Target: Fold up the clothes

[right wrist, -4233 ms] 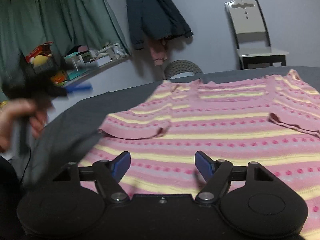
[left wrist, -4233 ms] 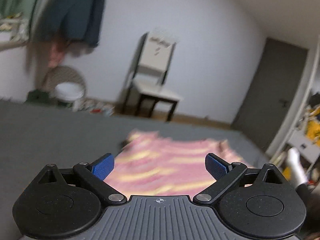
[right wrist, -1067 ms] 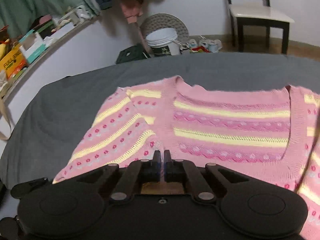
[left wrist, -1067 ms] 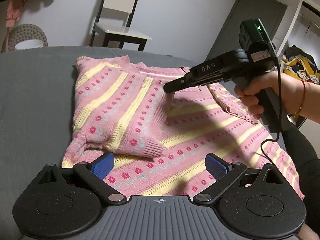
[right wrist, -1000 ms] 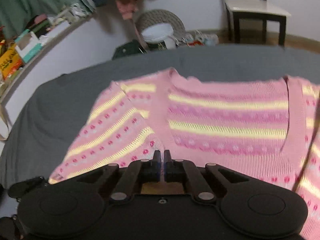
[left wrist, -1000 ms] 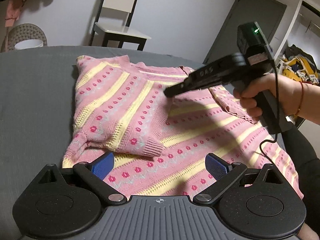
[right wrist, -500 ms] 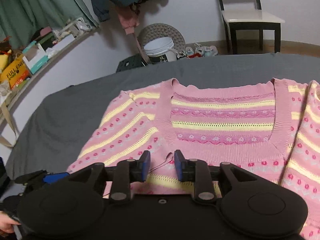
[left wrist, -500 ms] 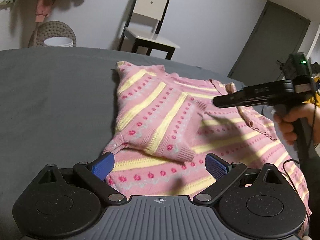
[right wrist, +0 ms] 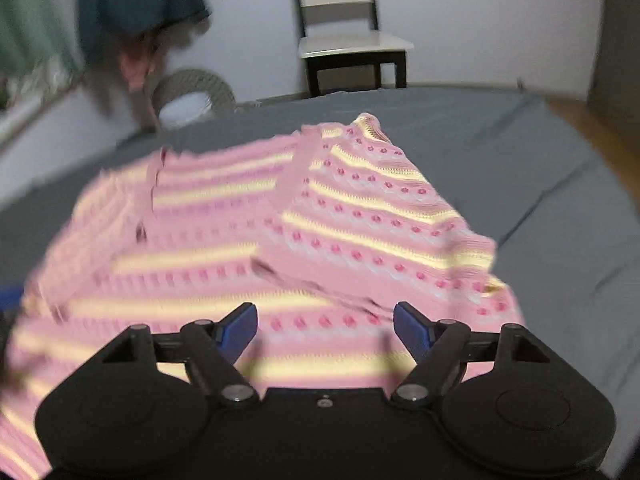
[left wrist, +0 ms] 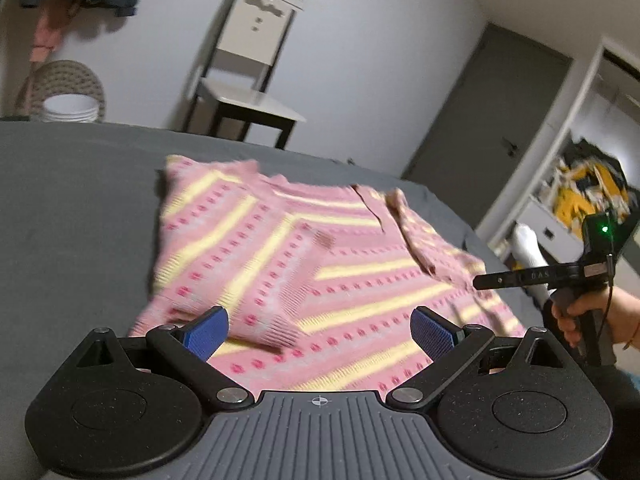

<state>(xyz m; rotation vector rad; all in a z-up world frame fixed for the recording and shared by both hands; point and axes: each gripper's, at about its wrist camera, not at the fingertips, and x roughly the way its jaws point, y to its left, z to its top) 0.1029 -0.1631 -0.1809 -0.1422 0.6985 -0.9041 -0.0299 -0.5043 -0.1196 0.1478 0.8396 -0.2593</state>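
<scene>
A bed covered with a plain grey sheet carries everything here. Lying directly on it is 1 garment, a pink knitted sweater with pale yellow stripes and rows of darker pink dots. It is spread flat, with both sleeves folded inward over its body. The sheet shows a few long creases to the right of the sweater in the right wrist view, and bare grey cloth surrounds the sweater on the visible sides.
</scene>
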